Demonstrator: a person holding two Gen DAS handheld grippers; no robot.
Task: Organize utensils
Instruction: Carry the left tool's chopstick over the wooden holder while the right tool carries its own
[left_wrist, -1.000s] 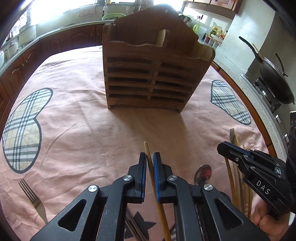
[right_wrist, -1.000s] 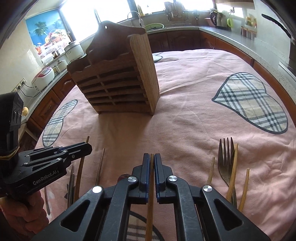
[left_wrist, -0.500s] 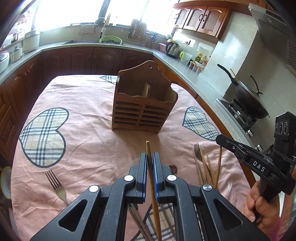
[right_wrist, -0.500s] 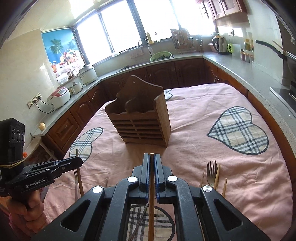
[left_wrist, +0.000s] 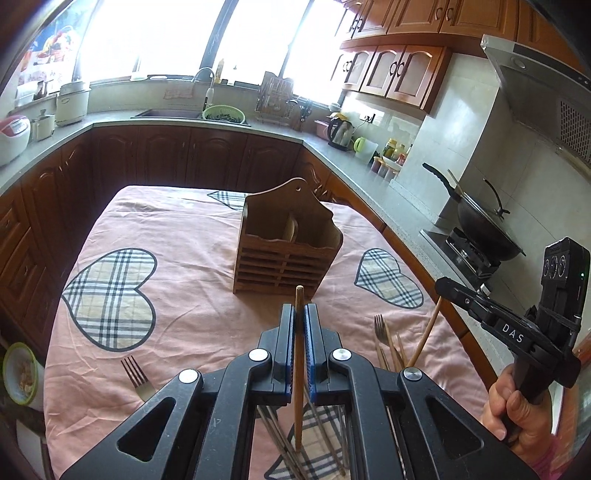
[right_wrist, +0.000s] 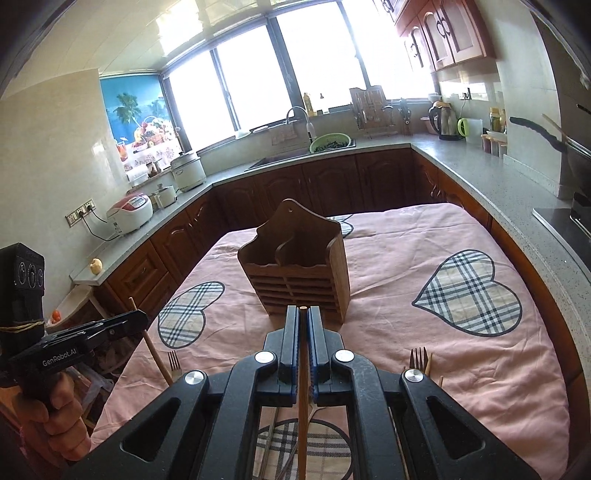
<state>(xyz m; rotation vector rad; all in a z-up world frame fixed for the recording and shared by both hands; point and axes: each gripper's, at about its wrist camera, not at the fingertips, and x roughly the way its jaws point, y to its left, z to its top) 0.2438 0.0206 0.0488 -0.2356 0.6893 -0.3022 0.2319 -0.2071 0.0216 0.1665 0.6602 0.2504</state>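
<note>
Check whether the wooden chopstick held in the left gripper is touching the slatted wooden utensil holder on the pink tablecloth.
Apart. The right wrist view shows the left gripper with its wooden chopstick held up well left of the slatted wooden utensil holder, pink tablecloth showing between them.

I see the utensil holder (left_wrist: 286, 251) standing mid-frame on the tablecloth (left_wrist: 184, 280), a fork (left_wrist: 137, 376) lying lower left, more utensils (left_wrist: 388, 345) lower right.

Between my left gripper's (left_wrist: 300, 314) matt black plastic fingers sits a smooth wooden chopstick (left_wrist: 298, 354), against ribbed blue pads. Ahead of it I see a slatted wooden caddy (left_wrist: 286, 251), satin brown, on soft pink cloth (left_wrist: 192, 258), creased, with woven-looking plaid hearts. A shiny metal fork (left_wrist: 136, 376) lies to its left. My right gripper (right_wrist: 303, 314) clamps another pale wooden chopstick (right_wrist: 303, 387).
</note>
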